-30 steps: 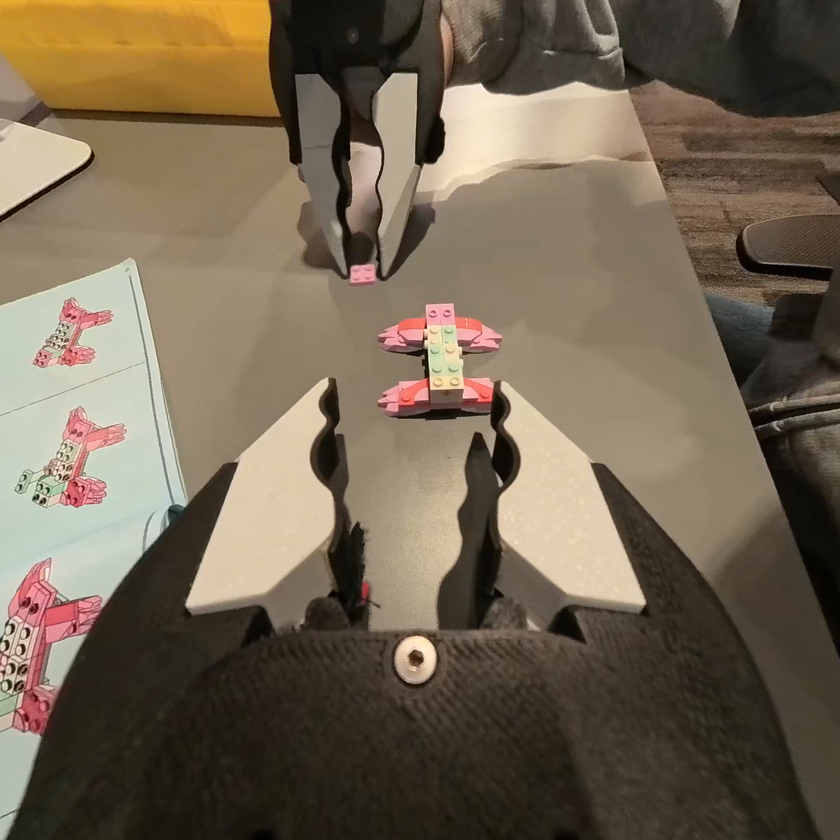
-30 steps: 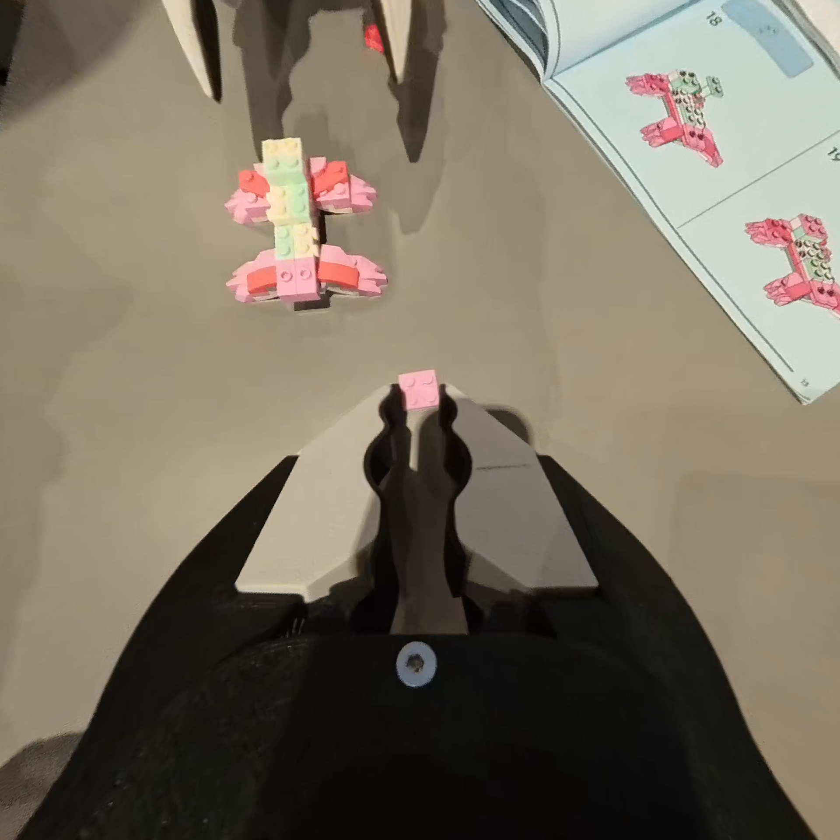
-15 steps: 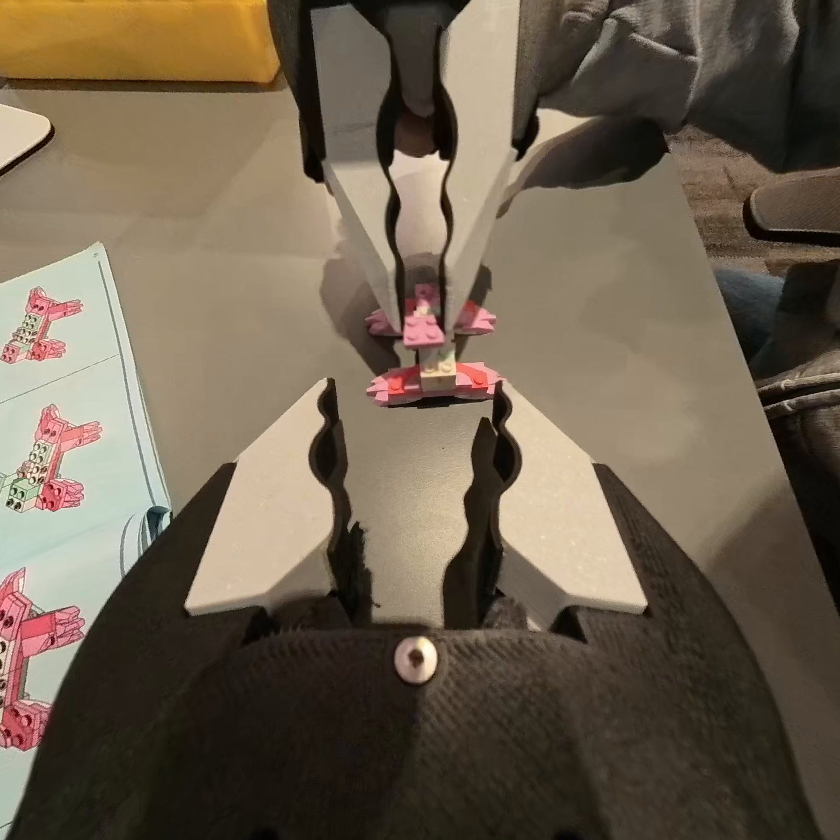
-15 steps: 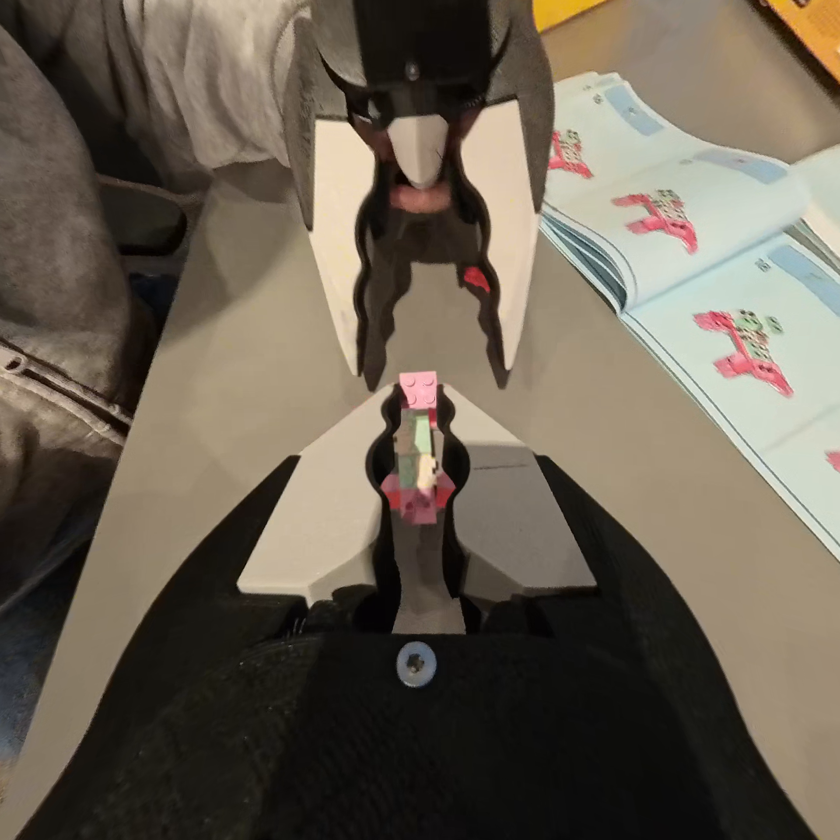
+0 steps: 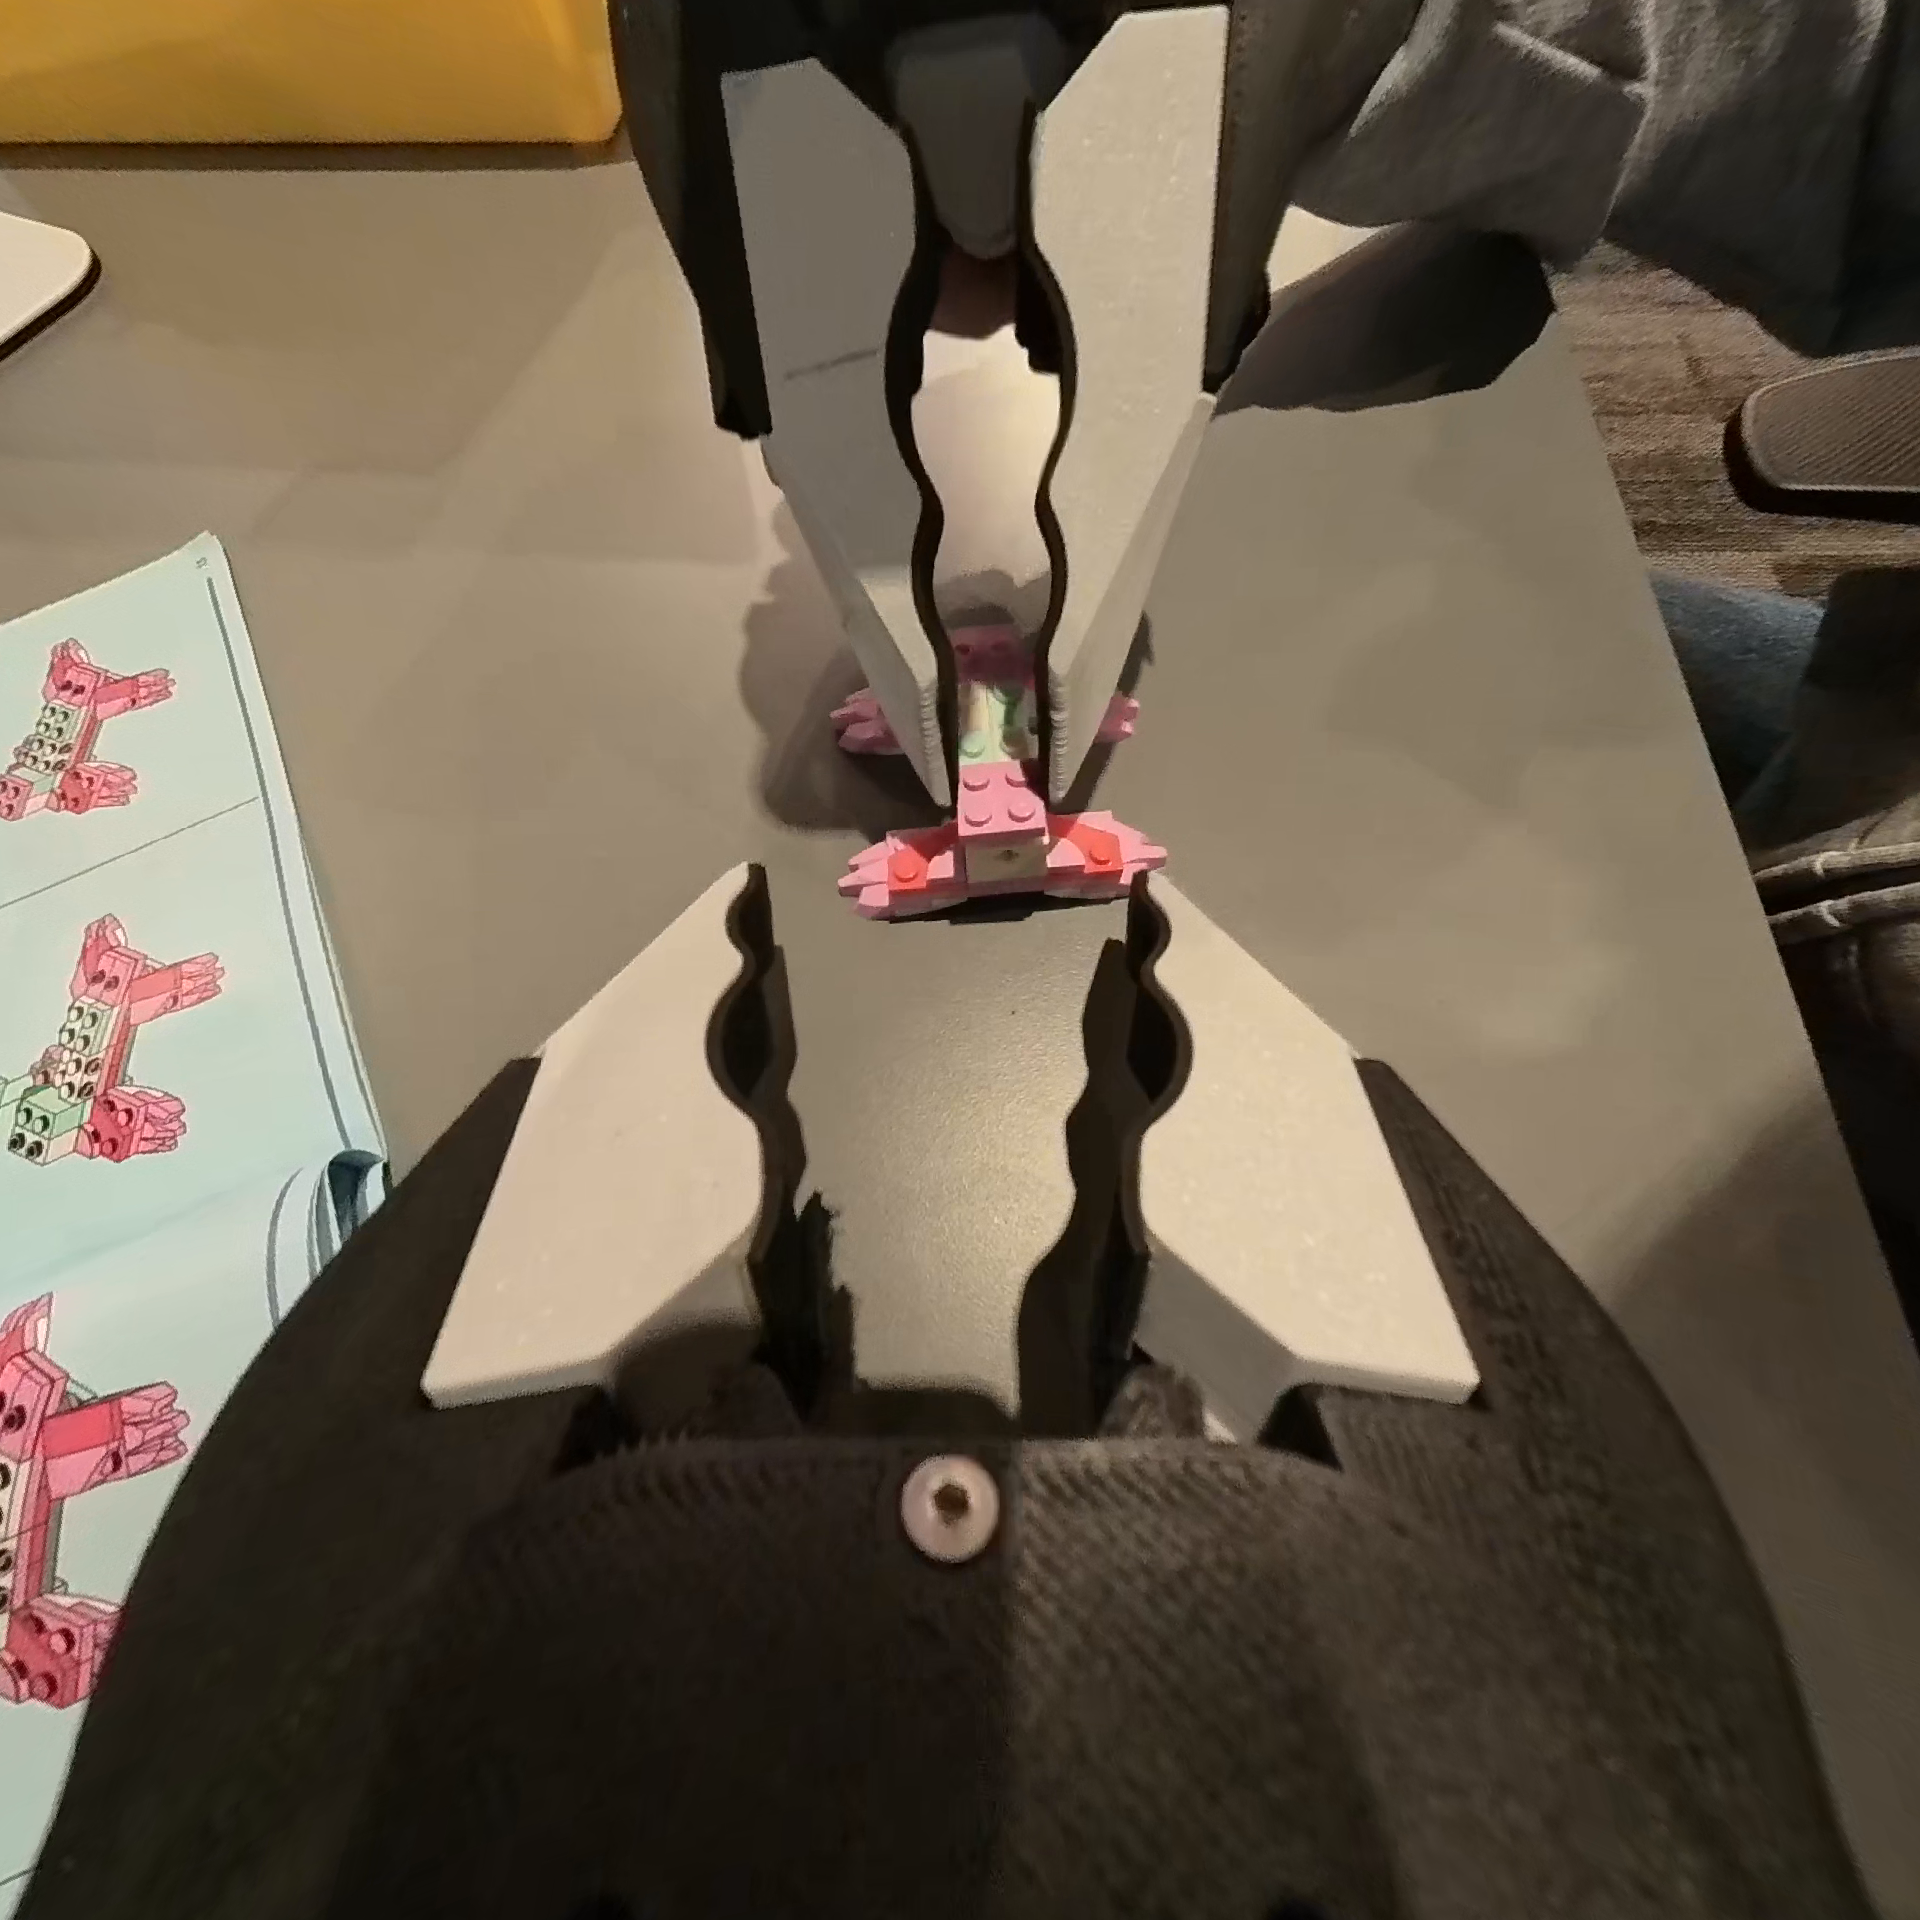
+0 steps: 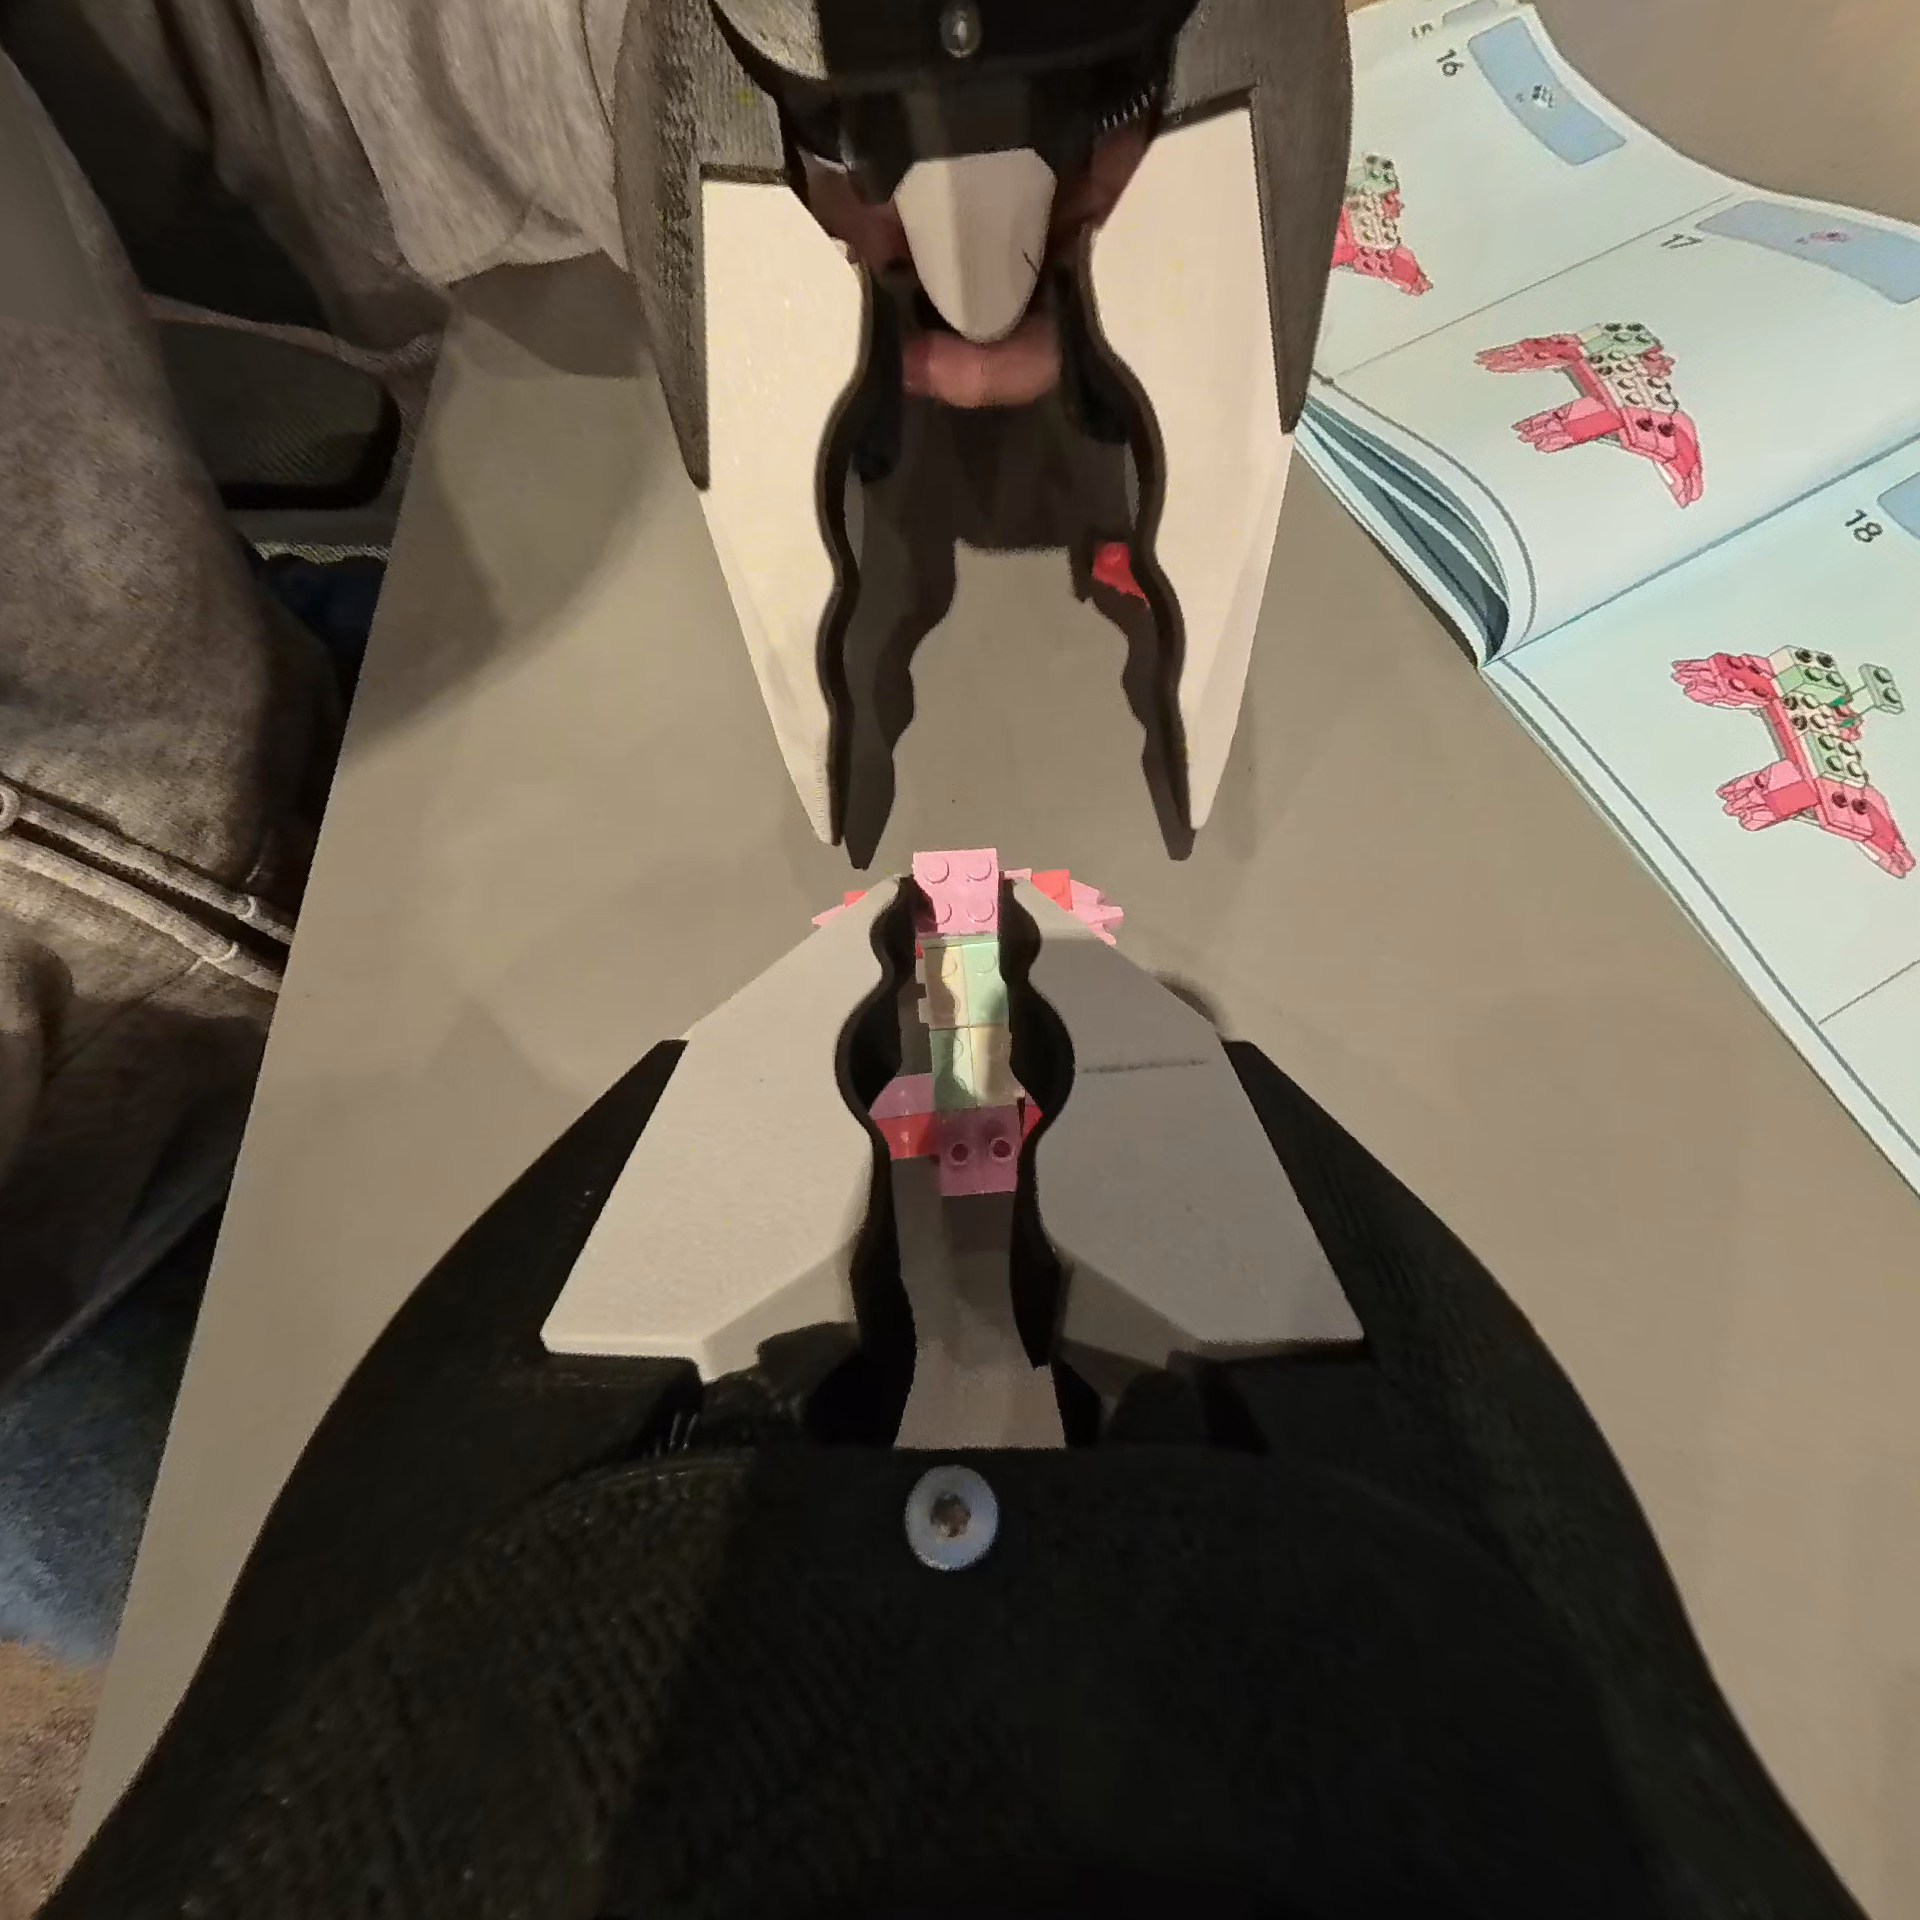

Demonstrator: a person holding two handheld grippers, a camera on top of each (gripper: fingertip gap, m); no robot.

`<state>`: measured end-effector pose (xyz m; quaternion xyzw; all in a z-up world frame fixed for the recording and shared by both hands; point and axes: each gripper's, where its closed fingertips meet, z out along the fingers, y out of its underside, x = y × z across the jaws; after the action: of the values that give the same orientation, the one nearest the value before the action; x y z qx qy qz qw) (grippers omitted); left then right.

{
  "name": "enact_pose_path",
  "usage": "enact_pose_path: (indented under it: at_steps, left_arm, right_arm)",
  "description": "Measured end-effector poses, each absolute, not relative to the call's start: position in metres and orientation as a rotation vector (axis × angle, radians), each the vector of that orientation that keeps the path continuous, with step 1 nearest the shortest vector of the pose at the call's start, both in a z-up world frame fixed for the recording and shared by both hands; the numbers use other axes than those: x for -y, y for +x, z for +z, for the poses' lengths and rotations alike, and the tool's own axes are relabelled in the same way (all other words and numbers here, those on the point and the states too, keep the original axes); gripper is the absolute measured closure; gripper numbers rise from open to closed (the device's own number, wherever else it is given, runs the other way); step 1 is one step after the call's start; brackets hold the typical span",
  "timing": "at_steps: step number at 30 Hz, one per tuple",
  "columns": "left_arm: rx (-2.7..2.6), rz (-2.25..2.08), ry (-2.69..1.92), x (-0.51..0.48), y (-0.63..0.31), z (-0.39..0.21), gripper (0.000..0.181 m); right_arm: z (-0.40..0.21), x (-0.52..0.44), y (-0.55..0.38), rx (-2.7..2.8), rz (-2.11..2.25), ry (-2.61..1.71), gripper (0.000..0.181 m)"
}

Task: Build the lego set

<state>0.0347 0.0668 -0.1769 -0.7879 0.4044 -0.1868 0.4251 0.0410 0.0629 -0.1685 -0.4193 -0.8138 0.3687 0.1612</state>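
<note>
The lego model [image 5: 1003, 878] stands on the grey table [image 5: 520, 520]. It has pink and red clawed feet and a mint and cream body. My right gripper [image 5: 1000, 800] comes down from the far side. It is shut on a small pink brick [image 5: 997, 808] and holds it on top of the end of the model nearest the left gripper. In the right wrist view, the pink brick [image 6: 961, 885] sits between my right gripper's tips [image 6: 963, 883], and the model's body [image 6: 966, 1029] shows under the fingers. My left gripper [image 5: 943, 912] is open and empty just short of the model, and it also shows in the right wrist view [image 6: 1008, 847].
An open light-blue instruction booklet [image 5: 125, 935] lies left of the left gripper and also shows in the right wrist view [image 6: 1662, 520]. A yellow box [image 5: 291, 62] stands at the back. The table's edge [image 5: 1621, 582] runs close on the right, with a chair armrest [image 5: 1829, 436] and a person's grey sleeve [image 5: 1662, 135] beyond. My two grippers' fingertips are within a few centimetres of each other.
My right gripper has carried the pink brick from the far side of the table over the model and lowered it onto the model's near end. The left gripper stayed open.
</note>
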Motion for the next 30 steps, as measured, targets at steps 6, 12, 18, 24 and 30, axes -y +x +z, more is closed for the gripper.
enact_pose_path:
  at_steps: [6, 12, 18, 24, 30]
  left_arm:
    - [-1.005, -0.473, -1.979, -0.0669, 0.0343, -0.1777, 0.113]
    - [-1.008, -0.473, -1.983, -0.0666, 0.0345, -0.1784, 0.113]
    - [-1.014, -0.472, -1.986, -0.0663, 0.0349, -0.1794, 0.112]
    - [-1.02, -0.473, -1.99, -0.0658, 0.0352, -0.1805, 0.113]
    - [-1.021, -0.468, -1.989, -0.0662, 0.0346, -0.1803, 0.112]
  right_arm:
    - [-0.1687, -0.0628, 0.0407, 2.336, 1.011, -1.179, 0.168]
    - [-0.1721, -0.0636, 0.0402, 2.341, 0.995, -1.181, 0.164]
    - [-0.1701, -0.0623, 0.0409, 2.338, 1.0, -1.168, 0.166]
    - [-0.1682, -0.0622, 0.0411, 2.329, 1.003, -1.164, 0.162]
    - [-0.1711, -0.0707, 0.046, 2.327, 0.983, -1.171, 0.149]
